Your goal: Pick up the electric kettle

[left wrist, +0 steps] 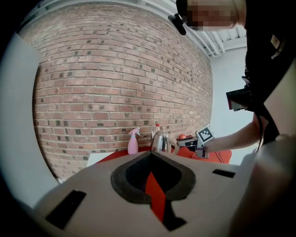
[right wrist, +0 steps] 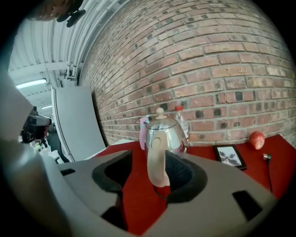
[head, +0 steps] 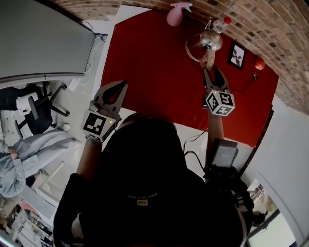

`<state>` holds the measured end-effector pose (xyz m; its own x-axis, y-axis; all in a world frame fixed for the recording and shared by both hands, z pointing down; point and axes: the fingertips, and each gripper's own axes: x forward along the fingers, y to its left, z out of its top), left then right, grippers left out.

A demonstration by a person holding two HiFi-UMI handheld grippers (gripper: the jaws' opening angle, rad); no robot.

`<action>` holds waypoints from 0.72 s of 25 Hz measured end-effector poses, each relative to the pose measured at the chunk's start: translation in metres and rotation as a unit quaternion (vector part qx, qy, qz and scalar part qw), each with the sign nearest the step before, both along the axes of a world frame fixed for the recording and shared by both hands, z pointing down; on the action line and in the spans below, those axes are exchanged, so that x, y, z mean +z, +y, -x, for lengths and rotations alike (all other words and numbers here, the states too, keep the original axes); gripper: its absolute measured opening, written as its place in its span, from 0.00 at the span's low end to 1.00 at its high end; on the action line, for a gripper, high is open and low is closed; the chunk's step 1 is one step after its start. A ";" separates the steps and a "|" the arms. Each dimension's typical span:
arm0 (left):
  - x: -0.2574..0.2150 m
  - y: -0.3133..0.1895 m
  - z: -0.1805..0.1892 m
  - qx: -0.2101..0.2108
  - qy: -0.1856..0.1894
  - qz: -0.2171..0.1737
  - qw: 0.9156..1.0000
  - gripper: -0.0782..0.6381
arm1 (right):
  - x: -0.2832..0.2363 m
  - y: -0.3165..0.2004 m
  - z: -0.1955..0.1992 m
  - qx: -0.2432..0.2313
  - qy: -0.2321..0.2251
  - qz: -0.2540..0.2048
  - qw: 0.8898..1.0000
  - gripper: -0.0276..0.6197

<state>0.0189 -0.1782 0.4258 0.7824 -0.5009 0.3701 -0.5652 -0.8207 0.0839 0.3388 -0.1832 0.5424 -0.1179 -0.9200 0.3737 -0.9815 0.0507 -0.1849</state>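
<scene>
The shiny steel electric kettle [head: 210,40] with a beige knob stands at the far side of the red table [head: 154,72]. In the right gripper view the kettle [right wrist: 167,135] is straight ahead, and its beige handle [right wrist: 156,162] hangs between my right gripper's [right wrist: 150,158] wide jaws, close beside the right pad and well apart from the left one. From the head view the right gripper [head: 213,70] reaches toward the handle. My left gripper [head: 122,85] hovers over the table's near left part with its tips together and nothing in it, as the left gripper view [left wrist: 151,155] also shows.
A pink spray bottle [head: 175,13] and a clear bottle with a red cap [head: 221,24] stand by the kettle against the brick wall. To its right are a small picture frame [right wrist: 226,156], a red ball [right wrist: 256,139] and a black cable [right wrist: 268,167]. An office chair [head: 38,108] is on the left.
</scene>
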 end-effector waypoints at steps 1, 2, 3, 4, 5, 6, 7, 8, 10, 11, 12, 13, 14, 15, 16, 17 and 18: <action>0.001 0.001 0.000 0.001 -0.002 0.000 1.000 0.12 | 0.005 0.001 -0.001 0.000 0.000 0.005 1.000 0.38; 0.002 0.003 0.000 0.003 -0.004 0.001 1.000 0.12 | 0.010 0.001 -0.002 -0.002 0.000 0.008 1.000 0.39; 0.004 0.004 0.000 0.004 -0.007 0.002 1.000 0.12 | 0.013 0.001 -0.003 -0.003 0.001 0.010 1.000 0.39; 0.005 0.005 0.000 0.005 -0.008 0.003 1.000 0.12 | 0.016 0.001 -0.004 -0.005 0.002 0.011 1.000 0.39; 0.006 0.007 0.000 0.005 -0.009 0.004 1.000 0.12 | 0.019 0.000 -0.005 -0.006 0.001 0.012 1.000 0.39; 0.007 0.008 0.001 0.004 -0.010 0.006 1.000 0.12 | 0.021 -0.002 -0.006 -0.007 0.001 0.013 1.000 0.39; 0.008 0.010 0.001 0.003 -0.011 0.007 1.000 0.12 | 0.024 -0.003 -0.006 -0.010 0.000 0.014 1.000 0.39; 0.009 0.011 0.002 0.001 -0.012 0.008 1.000 0.12 | 0.026 -0.004 -0.006 -0.012 0.000 0.015 1.000 0.39; 0.011 0.012 0.003 -0.002 -0.013 0.010 1.000 0.12 | 0.028 -0.008 -0.006 -0.018 -0.001 0.016 1.000 0.39; 0.011 0.013 0.004 -0.004 -0.014 0.011 1.000 0.12 | 0.029 -0.010 -0.005 -0.021 -0.001 0.016 1.000 0.39; 0.012 0.014 0.005 -0.006 -0.014 0.011 1.000 0.12 | 0.029 -0.011 -0.004 -0.024 -0.002 0.016 1.000 0.39; 0.012 0.014 0.006 -0.009 -0.014 0.012 1.000 0.12 | 0.028 -0.012 -0.002 -0.026 -0.003 0.016 1.000 0.39; 0.012 0.015 0.007 -0.011 -0.014 0.013 1.000 0.12 | 0.028 -0.013 0.000 -0.029 -0.005 0.015 0.999 0.39; 0.013 0.016 0.008 -0.013 -0.014 0.013 1.000 0.12 | 0.027 -0.013 0.002 -0.030 -0.007 0.014 0.999 0.39; 0.013 0.018 0.008 -0.014 -0.014 0.014 1.000 0.12 | 0.026 -0.013 0.004 -0.030 -0.010 0.014 0.999 0.39; 0.013 0.019 0.008 -0.015 -0.013 0.014 1.000 0.12 | 0.026 -0.012 0.006 -0.029 -0.013 0.013 0.999 0.39; 0.013 0.020 0.009 -0.016 -0.013 0.014 1.000 0.12 | 0.026 -0.012 0.007 -0.028 -0.016 0.011 0.999 0.39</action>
<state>0.0100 -0.1579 0.4388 0.7557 -0.5152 0.4042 -0.5940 -0.7993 0.0917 0.3315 -0.1957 0.5685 -0.1822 -0.9028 0.3896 -0.9705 0.1017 -0.2184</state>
